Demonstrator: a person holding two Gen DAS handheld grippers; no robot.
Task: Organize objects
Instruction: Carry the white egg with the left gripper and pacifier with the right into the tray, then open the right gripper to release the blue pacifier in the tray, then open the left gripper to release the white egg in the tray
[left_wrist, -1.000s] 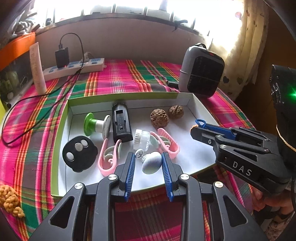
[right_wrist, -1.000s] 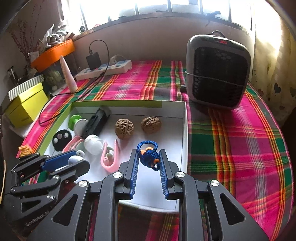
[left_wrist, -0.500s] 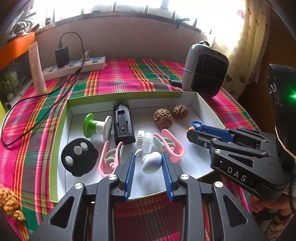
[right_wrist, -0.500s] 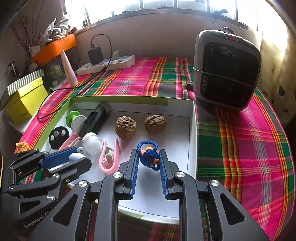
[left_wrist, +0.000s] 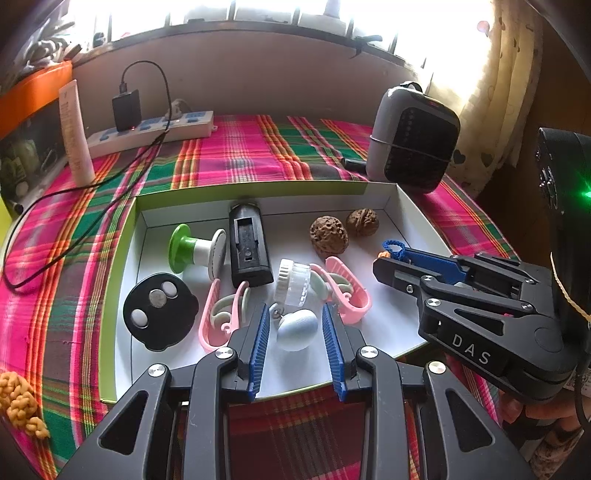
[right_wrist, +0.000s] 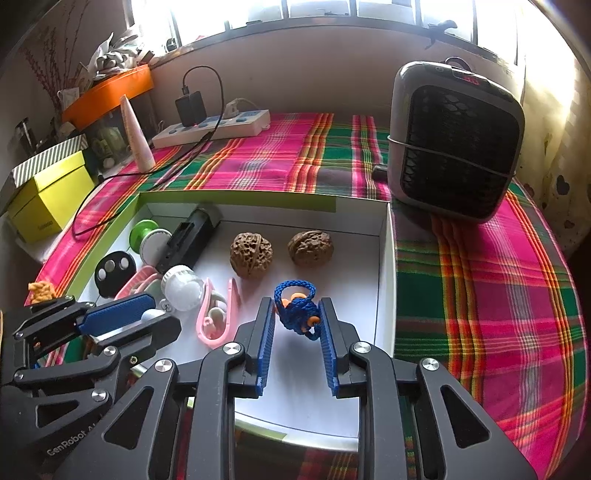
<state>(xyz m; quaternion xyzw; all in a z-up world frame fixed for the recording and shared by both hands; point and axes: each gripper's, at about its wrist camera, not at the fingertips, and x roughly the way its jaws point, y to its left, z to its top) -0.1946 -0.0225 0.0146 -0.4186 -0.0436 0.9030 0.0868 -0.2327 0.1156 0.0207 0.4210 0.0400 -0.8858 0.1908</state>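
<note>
A shallow white box with a green rim lies on the plaid tablecloth. My left gripper hangs over its near edge, shut on a pale blue ball that has a small metal ring attached. My right gripper is over the box's right part, and its jaws are opening. A blue knotted cord with orange beads still sits between the pads and touches both. In the left wrist view the right gripper reaches in from the right with the cord at its tip.
In the box lie two walnuts, a black charger, a green spool, a black disc, pink clips and a clear jar. A grey heater stands behind on the right. An orange knot lies outside on the left.
Both grippers keep their places and their loads. The right jaws stand a touch wider around the blue cord.
</note>
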